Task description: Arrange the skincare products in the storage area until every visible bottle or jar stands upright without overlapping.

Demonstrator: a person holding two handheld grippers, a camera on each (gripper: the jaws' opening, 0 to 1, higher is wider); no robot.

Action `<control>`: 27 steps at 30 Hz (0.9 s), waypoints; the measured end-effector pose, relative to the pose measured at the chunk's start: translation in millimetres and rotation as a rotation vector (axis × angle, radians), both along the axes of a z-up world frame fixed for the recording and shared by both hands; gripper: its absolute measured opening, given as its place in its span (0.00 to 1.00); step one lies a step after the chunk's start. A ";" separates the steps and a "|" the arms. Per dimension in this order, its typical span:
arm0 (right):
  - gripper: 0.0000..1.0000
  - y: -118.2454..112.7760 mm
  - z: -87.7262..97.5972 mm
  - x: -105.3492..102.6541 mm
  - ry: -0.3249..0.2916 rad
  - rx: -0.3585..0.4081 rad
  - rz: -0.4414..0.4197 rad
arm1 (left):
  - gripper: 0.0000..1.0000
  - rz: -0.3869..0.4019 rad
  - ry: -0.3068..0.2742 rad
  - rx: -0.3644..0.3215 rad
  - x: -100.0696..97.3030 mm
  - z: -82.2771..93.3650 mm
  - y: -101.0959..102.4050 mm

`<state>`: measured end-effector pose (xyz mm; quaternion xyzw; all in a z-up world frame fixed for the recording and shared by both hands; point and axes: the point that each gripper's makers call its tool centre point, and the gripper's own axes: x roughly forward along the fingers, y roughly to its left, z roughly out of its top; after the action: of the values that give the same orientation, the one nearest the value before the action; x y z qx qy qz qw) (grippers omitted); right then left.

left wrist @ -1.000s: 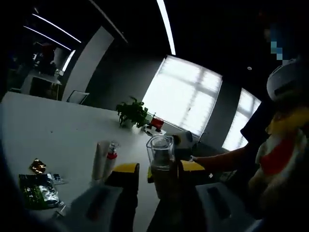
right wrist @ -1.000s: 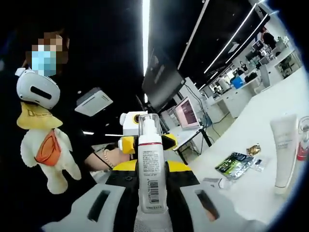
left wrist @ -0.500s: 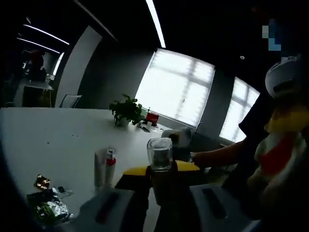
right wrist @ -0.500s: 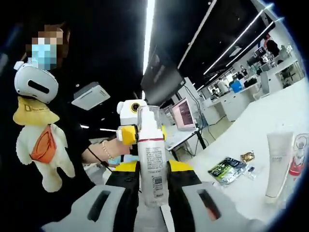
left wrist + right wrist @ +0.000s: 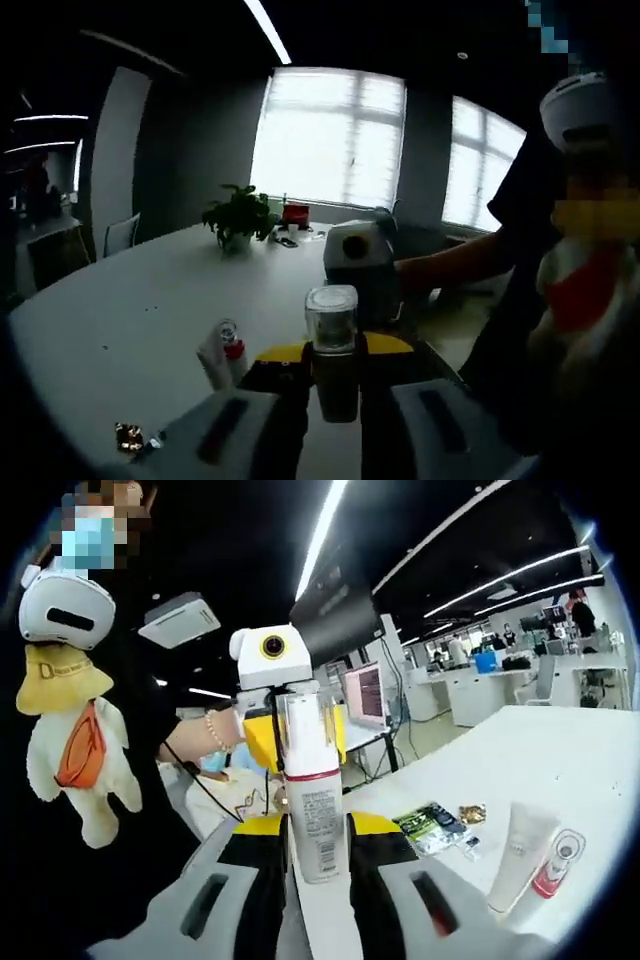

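My left gripper (image 5: 335, 352) is shut on a dark bottle with a clear cap (image 5: 332, 330), held upright above the white table (image 5: 120, 310). The right gripper (image 5: 315, 825) is shut on a white pump bottle (image 5: 312, 810) with a red band and a clear cap. A white tube (image 5: 212, 352) (image 5: 518, 845) and a small red-capped bottle (image 5: 231, 340) (image 5: 556, 863) stand side by side on the table. The right gripper (image 5: 358, 270) shows just behind the dark bottle. The left gripper (image 5: 262, 742) shows close behind the pump bottle.
A green packet (image 5: 428, 823) and a gold wrapper (image 5: 470, 813) (image 5: 127, 437) lie on the table near the tube. A potted plant (image 5: 235, 215) stands at the far end. A person's forearm (image 5: 450, 270) and a plush toy (image 5: 75, 730) are close by.
Both views have swung as the hands moved. The two grippers have come closer to each other, each still holding its bottle. The tube and small bottle stay where they were on the table.
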<state>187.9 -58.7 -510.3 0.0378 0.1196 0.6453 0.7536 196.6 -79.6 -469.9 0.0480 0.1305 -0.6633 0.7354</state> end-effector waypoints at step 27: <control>0.20 -36.8 -105.3 15.6 -0.107 -0.341 -0.022 | 0.21 -0.085 -0.101 0.318 4.5 -96.7 -44.3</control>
<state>203.5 -95.5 -615.6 -0.1238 0.1866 0.6084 0.7614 201.2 -124.0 -566.7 0.2023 0.1944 -0.6615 0.6955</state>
